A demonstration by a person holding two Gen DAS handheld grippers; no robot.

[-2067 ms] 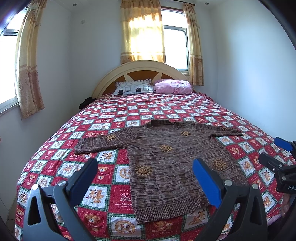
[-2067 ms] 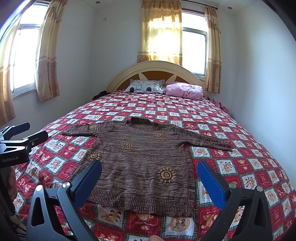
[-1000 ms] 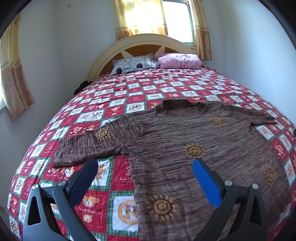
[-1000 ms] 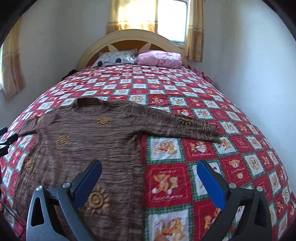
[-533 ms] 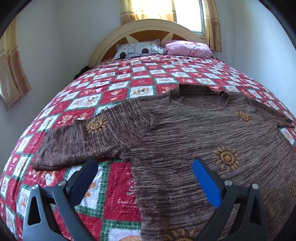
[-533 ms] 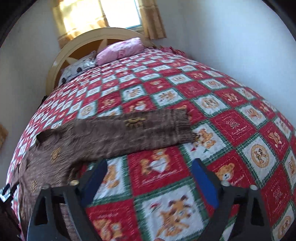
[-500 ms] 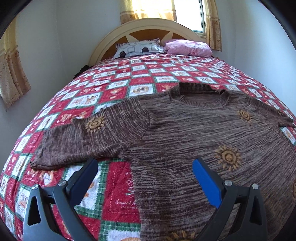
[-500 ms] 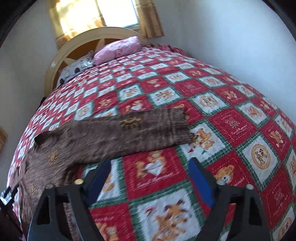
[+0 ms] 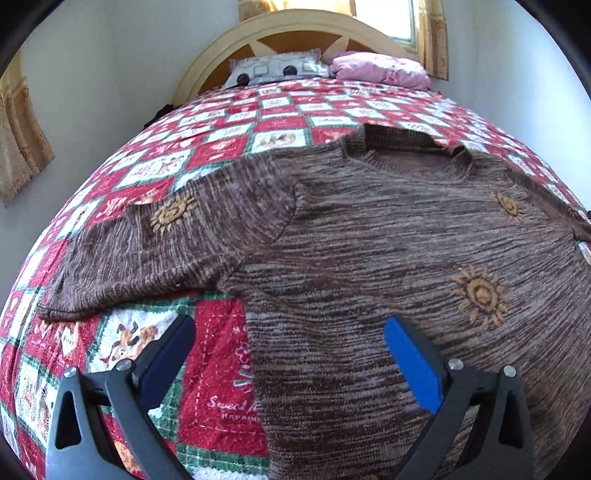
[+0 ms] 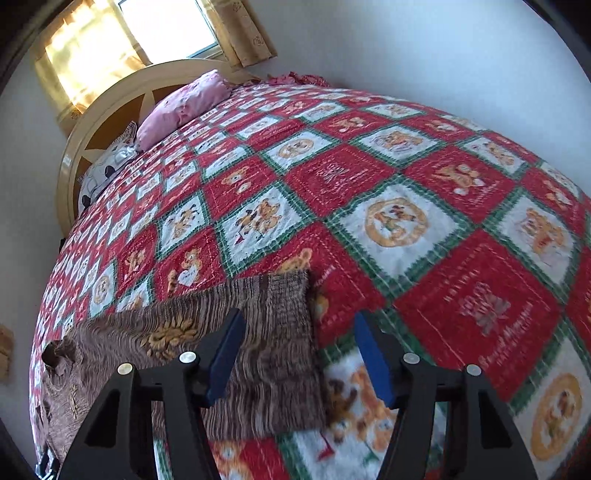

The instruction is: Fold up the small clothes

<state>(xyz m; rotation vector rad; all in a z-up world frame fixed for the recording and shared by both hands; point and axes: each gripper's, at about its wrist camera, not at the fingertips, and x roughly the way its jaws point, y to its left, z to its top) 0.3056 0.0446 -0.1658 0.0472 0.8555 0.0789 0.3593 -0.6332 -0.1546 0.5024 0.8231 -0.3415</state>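
A brown knit sweater (image 9: 369, 240) with orange sun motifs lies flat, front up, on the bed. My left gripper (image 9: 288, 354) hovers open over its left side edge, just below the armpit, one finger over the quilt and one over the knit. The left sleeve (image 9: 147, 251) stretches out to the left. In the right wrist view my right gripper (image 10: 299, 354) hangs over the cuff end of the right sleeve (image 10: 280, 325). Its jaws are closing with the cuff edge between them, pads apart from the fabric.
The bed carries a red, white and green teddy-bear quilt (image 10: 406, 221). A patterned pillow (image 9: 273, 68) and a pink pillow (image 9: 380, 70) lie by the cream headboard (image 9: 295, 26). White walls stand close on both sides; curtained windows are behind the headboard.
Both grippers came down and closer to the bed. The left one slid toward the sweater's left armpit. The right one swung right along the sleeve to its cuff, rolled, and its jaws narrowed.
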